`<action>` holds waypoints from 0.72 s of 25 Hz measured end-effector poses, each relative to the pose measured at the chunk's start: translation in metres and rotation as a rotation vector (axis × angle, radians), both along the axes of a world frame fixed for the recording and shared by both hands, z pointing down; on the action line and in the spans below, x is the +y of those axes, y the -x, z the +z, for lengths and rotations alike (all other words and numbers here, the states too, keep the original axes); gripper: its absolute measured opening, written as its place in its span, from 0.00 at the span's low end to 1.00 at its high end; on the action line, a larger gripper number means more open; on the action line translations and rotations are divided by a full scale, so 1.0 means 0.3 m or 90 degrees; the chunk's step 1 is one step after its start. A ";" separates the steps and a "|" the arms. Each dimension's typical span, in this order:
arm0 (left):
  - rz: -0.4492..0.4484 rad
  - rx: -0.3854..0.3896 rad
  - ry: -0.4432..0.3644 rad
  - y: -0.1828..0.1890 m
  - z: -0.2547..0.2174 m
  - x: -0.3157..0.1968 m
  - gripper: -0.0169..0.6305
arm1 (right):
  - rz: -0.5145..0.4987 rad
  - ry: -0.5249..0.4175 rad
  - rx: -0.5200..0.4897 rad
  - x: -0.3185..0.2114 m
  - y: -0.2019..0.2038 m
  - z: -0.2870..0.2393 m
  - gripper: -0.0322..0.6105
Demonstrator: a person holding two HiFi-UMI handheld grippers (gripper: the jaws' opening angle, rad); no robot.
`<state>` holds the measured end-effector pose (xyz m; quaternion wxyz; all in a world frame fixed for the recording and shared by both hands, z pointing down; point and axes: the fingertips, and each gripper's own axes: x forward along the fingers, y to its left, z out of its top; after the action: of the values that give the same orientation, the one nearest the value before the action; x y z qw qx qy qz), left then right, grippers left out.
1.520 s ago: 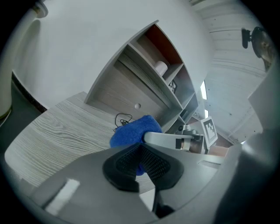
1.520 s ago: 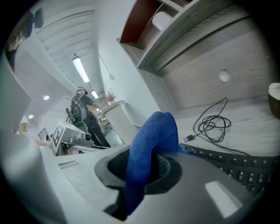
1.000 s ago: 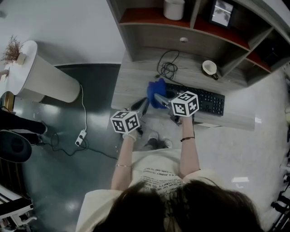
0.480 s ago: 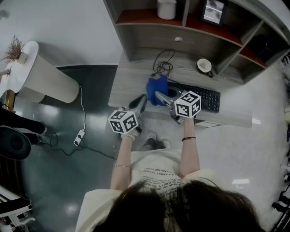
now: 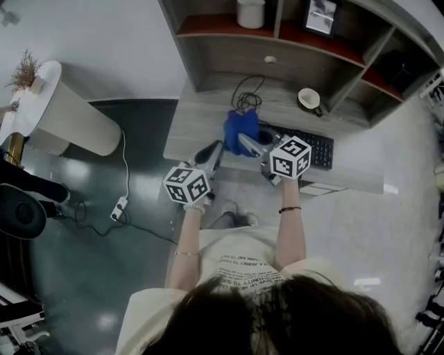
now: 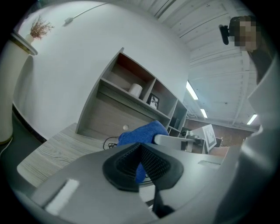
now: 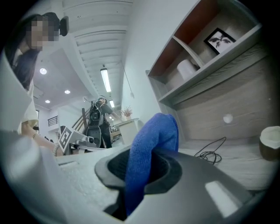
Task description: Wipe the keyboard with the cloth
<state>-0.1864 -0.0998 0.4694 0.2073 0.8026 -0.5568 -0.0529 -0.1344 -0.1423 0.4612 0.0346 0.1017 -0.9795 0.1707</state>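
The right gripper [image 5: 244, 144] pinched the blue cloth [image 5: 240, 130] at the keyboard [image 5: 311, 147]. The left gripper [image 5: 210, 154] had its jaws together, empty (one shelf compartment [image 5: 208, 24] held a white roll [image 5: 250, 12]).

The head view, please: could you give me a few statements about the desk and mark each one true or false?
1. The right tongs grip the blue cloth. True.
2. The cloth is at the keyboard's right end. False: it is at the left end.
3. A cup stands on the desk. True.
4. The coiled cable lies to the right of the cup. False: it lies to the cup's left, just behind the cloth.
5. The shelf above the desk is bare. False: a framed picture and a white roll stand on it.
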 end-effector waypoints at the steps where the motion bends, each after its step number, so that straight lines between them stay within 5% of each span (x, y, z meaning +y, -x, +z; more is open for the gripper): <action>1: -0.001 -0.001 -0.005 -0.003 -0.005 0.001 0.03 | 0.000 -0.004 -0.004 0.000 -0.004 -0.008 0.14; 18: 0.003 -0.026 -0.017 -0.040 -0.041 -0.018 0.03 | 0.001 -0.018 -0.020 -0.005 -0.040 -0.035 0.14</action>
<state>-0.1744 -0.1051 0.4571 0.1855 0.8076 -0.5580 -0.0436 -0.1223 -0.1439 0.4508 0.0174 0.1000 -0.9821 0.1584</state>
